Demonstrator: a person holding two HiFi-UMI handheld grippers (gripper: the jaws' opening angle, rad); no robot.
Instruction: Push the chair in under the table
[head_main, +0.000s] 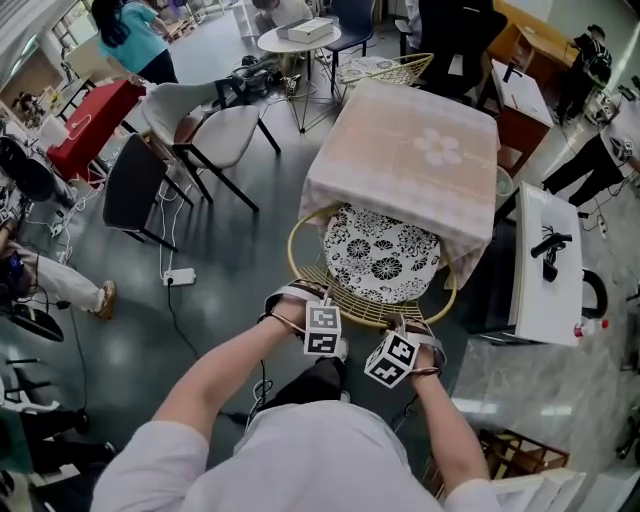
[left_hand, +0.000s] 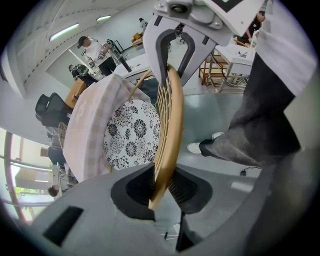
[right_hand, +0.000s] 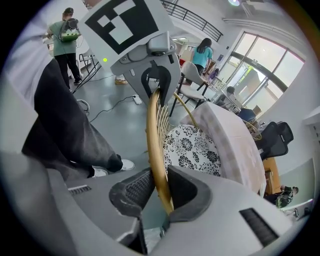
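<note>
A gold wire chair (head_main: 300, 262) with a black-and-white flowered cushion (head_main: 380, 255) stands with its seat partly beneath a square table (head_main: 410, 150) draped in a pale pink cloth. Both grippers hold the top rim of the chair's back, side by side. My left gripper (head_main: 303, 300) is shut on the rim (left_hand: 170, 125), which runs between its pads (left_hand: 184, 189). My right gripper (head_main: 412, 328) is shut on the same rim (right_hand: 154, 135), a little to the right. Each gripper view shows the cushion (left_hand: 132, 135) and the cloth's hanging edge (right_hand: 230, 145) just beyond the rim.
A white-seated chair (head_main: 215, 130) and a black chair (head_main: 135, 185) stand at the left, with a power strip (head_main: 180, 276) on the grey floor. A round white table (head_main: 298, 40) and another wire chair (head_main: 385, 68) stand beyond. A white cabinet (head_main: 548, 265) flanks the right.
</note>
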